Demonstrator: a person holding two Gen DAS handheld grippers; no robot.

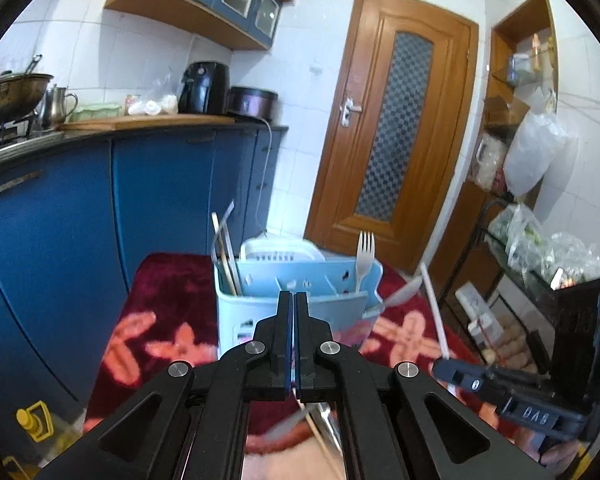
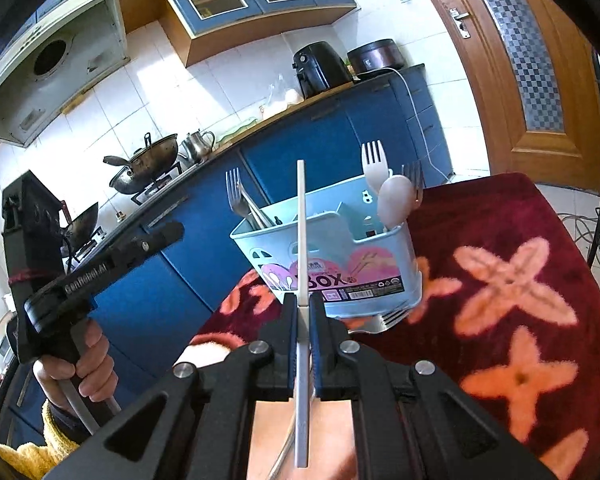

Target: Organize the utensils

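Note:
A light blue utensil caddy (image 1: pixel 236 308) (image 2: pixel 340 248) stands on a table with a red floral cloth (image 1: pixel 168 288) (image 2: pixel 500 220). It holds a white fork (image 1: pixel 365 256) (image 2: pixel 374 164), a white spoon (image 2: pixel 396 200), metal forks (image 2: pixel 236 196) and chopsticks (image 1: pixel 224 256). My left gripper (image 1: pixel 294 296) is shut and empty, just in front of the caddy; in the right wrist view the left gripper (image 2: pixel 168 232) hangs left of the caddy, held by a hand (image 2: pixel 80 364). My right gripper (image 2: pixel 301 300) (image 1: pixel 452 368) is shut on a long white stick (image 2: pixel 301 240) (image 1: pixel 432 308) that points up in front of the caddy.
A metal fork (image 2: pixel 384 320) lies on the cloth at the caddy's base. Blue cabinets (image 1: pixel 60 220) and a counter with a wok (image 2: pixel 148 164), a kettle (image 2: pixel 198 144) and an air fryer (image 1: pixel 204 88) run behind. A wooden door (image 1: pixel 392 128) and a wire rack (image 1: pixel 500 264) stand to the right.

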